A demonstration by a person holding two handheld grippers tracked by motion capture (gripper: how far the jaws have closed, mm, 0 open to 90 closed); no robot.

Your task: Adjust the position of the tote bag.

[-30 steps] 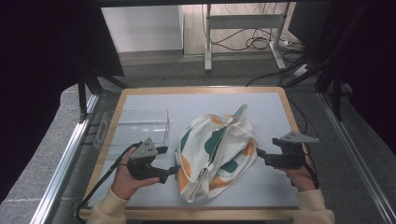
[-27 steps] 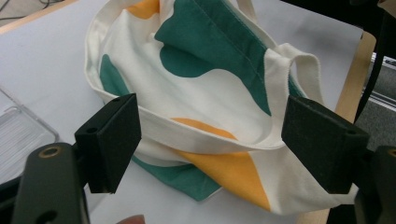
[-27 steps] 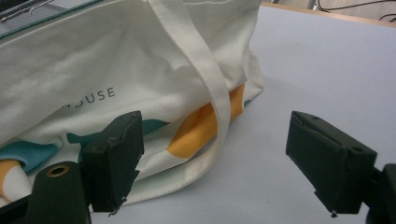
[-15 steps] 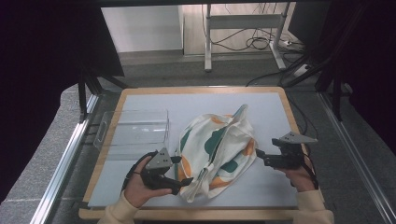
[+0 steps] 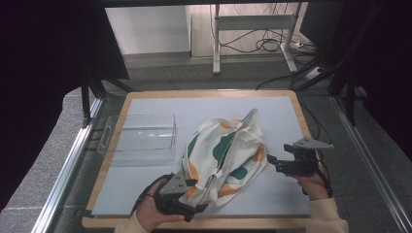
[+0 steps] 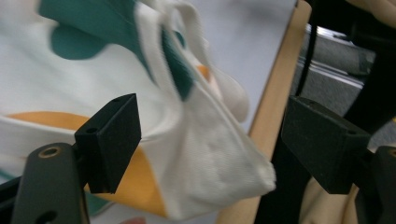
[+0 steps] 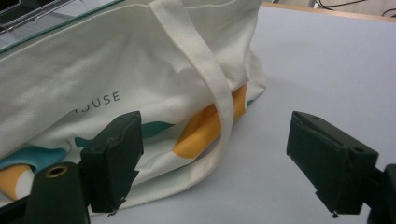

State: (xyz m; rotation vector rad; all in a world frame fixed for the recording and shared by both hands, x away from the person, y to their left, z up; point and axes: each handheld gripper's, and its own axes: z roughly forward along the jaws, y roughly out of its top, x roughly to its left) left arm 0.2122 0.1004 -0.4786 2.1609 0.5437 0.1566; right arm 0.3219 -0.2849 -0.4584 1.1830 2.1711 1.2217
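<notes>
My left gripper (image 5: 194, 206) has swung in over the last second from beside the bag (image 5: 226, 158) to its near corner at the front edge of the table (image 5: 145, 187). A second ago it lay flat, level with the bag's middle; now it sits lower and turned toward the cloth. In the left gripper view its jaws stand wide apart with the bag's corner (image 6: 224, 177) between them, the cloth near the left pad (image 6: 114, 140) but not pinched. I read that as lining up for a grab on this corner, not yet closed.

My right gripper (image 5: 272, 162) has not moved in that time. It hovers just off the bag's right side, jaws spread and holding nothing. Its own view shows the bag's side, a strap (image 7: 205, 70) running down it, and bare table ahead between the pads.

The bag lies slumped in the middle of the table, white with green and orange patches, its mouth pointing away from me.

Farther off to the left, a clear tray (image 5: 141, 138) stands apart from the bag. It has stayed put.

With the left jaws around the corner, closing them looks like the next step, and then the right can take its side.
</notes>
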